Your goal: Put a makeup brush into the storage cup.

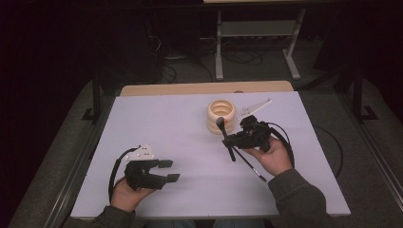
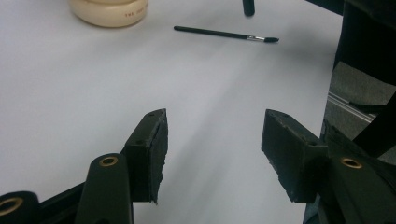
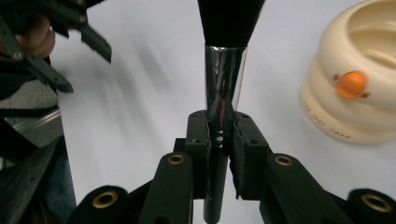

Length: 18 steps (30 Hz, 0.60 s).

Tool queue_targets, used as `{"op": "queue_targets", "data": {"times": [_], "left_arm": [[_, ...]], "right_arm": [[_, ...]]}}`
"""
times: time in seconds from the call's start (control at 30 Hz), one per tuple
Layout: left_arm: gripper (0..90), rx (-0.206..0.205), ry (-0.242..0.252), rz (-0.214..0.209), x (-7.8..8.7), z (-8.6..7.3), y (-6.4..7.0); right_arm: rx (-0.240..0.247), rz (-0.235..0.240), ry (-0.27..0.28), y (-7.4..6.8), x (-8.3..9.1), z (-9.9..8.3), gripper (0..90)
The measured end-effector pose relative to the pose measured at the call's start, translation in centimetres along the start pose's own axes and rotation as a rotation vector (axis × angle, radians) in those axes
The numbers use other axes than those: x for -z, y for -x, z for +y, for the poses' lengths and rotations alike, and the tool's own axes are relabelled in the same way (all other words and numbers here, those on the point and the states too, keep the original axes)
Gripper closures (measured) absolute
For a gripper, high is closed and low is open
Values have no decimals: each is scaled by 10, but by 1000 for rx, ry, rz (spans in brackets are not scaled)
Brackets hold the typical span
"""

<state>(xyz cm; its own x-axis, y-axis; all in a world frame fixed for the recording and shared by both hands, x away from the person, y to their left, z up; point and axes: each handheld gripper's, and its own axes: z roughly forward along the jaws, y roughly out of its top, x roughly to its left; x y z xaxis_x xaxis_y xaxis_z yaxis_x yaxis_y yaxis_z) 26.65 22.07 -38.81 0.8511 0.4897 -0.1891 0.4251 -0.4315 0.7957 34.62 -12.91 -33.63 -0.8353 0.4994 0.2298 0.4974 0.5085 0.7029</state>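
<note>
Brushes and a cream ribbed holder (image 1: 221,116) sit on a white table (image 1: 166,123); the holder is the landmark, toward the far side of the table. Right gripper (image 1: 233,141) sits just in front of the holder, jaws pinched on the silver ferrule of a large black brush (image 3: 223,88), bristle head raised close to the holder's rim; judging by this, the brush is lifted but not yet dropped in. A thin black brush (image 2: 226,34) lies flat on the table nearer the person than the holder, untouched. Left gripper (image 1: 167,170) rests well apart from the holder, jaws spread, holding nothing.
</note>
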Motion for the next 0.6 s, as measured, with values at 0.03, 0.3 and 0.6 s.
{"op": "queue_targets", "data": {"times": [0.03, 0.3, 0.6], "left_arm": [[407, 14, 5, 0, 0, -1, 0], [409, 20, 8, 5, 3, -1, -1], [398, 18, 6, 6, 4, -2, -4]], "right_arm": [[-8, 0, 8, 2, 2, 2, 775], [-28, -27, 18, 14, 10, 19, 775], [-53, -36, 53, 30, 13, 46, 775]]}}
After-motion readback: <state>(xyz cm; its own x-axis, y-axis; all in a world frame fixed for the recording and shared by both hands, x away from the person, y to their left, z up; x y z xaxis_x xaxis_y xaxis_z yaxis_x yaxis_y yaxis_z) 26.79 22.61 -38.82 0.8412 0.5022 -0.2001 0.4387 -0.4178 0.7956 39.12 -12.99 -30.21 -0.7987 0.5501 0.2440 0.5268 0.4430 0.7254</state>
